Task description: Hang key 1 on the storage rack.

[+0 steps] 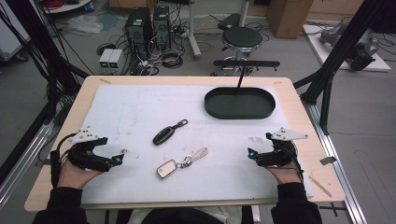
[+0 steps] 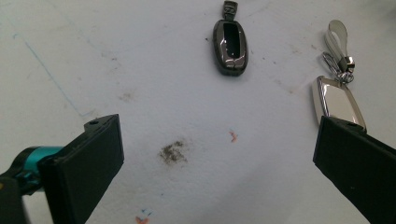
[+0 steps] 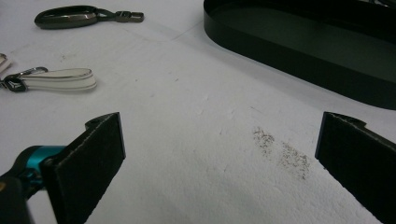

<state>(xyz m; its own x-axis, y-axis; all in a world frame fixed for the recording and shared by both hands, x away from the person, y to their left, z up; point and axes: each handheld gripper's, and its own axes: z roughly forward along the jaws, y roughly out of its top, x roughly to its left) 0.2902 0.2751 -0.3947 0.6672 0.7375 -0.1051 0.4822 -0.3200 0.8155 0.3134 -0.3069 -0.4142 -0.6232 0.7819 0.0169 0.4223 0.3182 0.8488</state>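
Note:
A dark key fob (image 1: 164, 135) lies on the white mat (image 1: 130, 112) near the table's middle. A silver key fob (image 1: 166, 169) with a white strap (image 1: 199, 153) lies closer to me. My left gripper (image 1: 117, 158) rests at the left of the mat, open and holding nothing. In the left gripper view the dark key fob (image 2: 230, 43) lies ahead and the silver key fob (image 2: 337, 100) is by the right jaw. My right gripper (image 1: 252, 155) is open and bare at the right of the mat. The right gripper view has the white strap (image 3: 58, 79) and dark key fob (image 3: 70, 16) at the left.
A black oval tray (image 1: 239, 112) stands at the back right of the mat, and its wall (image 3: 289, 58) is ahead of the right gripper. A black rod rises from it. Beyond the table are a stool (image 1: 241, 38), computer towers (image 1: 147, 25) and cables. Black frame posts flank the table.

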